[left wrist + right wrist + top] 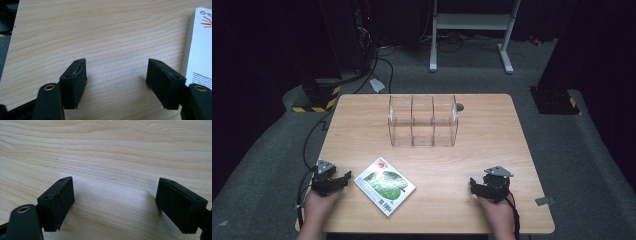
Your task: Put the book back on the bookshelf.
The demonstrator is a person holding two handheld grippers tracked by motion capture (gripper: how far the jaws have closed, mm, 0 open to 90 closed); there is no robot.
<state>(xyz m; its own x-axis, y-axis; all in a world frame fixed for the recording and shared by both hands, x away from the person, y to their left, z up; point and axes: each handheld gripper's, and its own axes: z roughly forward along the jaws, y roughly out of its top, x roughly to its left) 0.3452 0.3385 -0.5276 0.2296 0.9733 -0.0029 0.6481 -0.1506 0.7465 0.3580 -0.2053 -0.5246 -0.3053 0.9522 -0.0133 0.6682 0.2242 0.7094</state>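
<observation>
Two claws rest low on the wooden surface [472,165], one at each lower corner of the high view. At lower left, the left claw [346,179] sits in a hand [319,205] that comes up from the bottom edge, its tips pointing right toward the booklet [385,185]. Its jaws stand apart with nothing between them; in the left gripper view bare wood shows in the gap of the left claw [116,75], and the booklet's [200,50] white edge lies just beside the right-hand jaw, at the right border of that frame, not touched as far as can be seen. The booklet lies flat and turned at an angle, left of centre in the lower part of the high view, a green leaf picture on its cover. Above it, in the middle of the frame, a clear box [423,121] with three compartments stands upright, well apart from the booklet. At lower right, the right claw [473,185] is likewise released, its jaws spread over bare wood in the right gripper view [115,200], well apart from the booklet.
</observation>
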